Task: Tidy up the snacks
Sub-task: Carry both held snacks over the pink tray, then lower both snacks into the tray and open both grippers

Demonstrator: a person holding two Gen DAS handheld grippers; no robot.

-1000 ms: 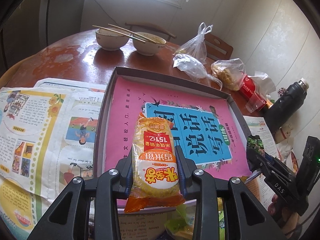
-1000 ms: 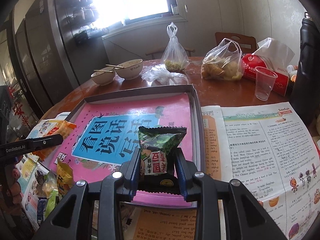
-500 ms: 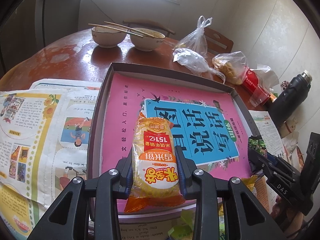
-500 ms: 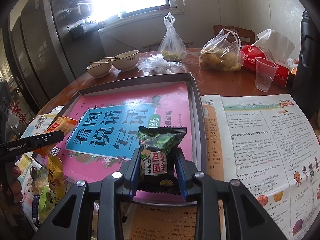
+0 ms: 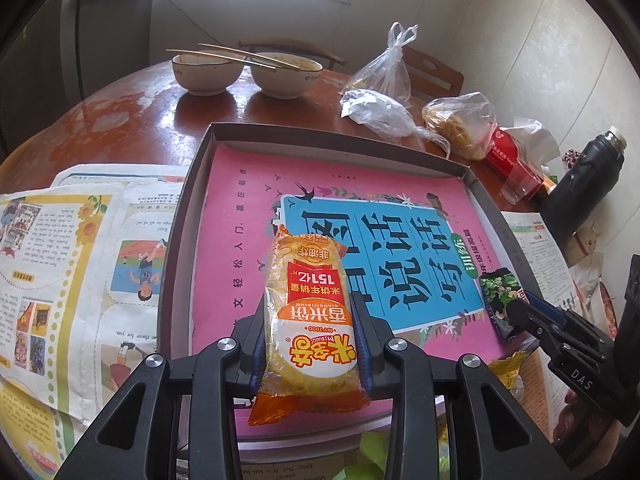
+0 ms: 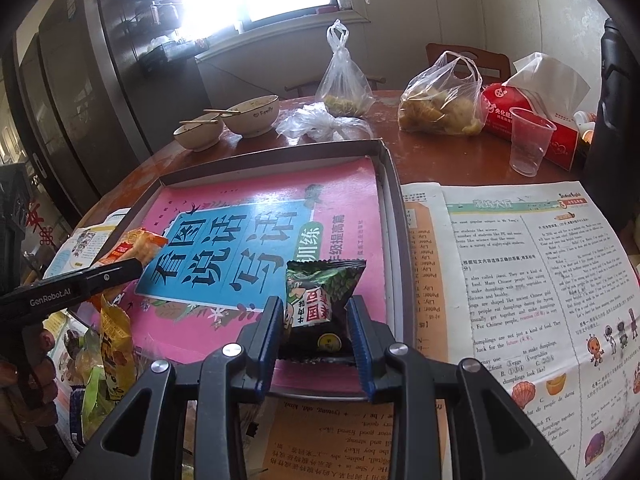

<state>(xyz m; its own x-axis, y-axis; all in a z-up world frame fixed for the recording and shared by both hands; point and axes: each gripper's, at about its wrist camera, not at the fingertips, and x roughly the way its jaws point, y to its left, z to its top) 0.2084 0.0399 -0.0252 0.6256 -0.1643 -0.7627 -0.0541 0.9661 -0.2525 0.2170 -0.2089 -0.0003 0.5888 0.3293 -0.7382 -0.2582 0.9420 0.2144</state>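
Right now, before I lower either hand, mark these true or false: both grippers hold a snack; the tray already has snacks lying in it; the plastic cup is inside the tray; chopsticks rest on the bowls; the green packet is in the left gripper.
1. Both grippers hold a snack. True: the left gripper clamps the orange packet, the right gripper the green packet.
2. Snacks already lie in the tray. False: only a pink book lies in it.
3. The cup is in the tray. False: it stands on the table beyond it.
4. Chopsticks rest on the bowls. True.
5. The left gripper holds the green packet. False: the right does.
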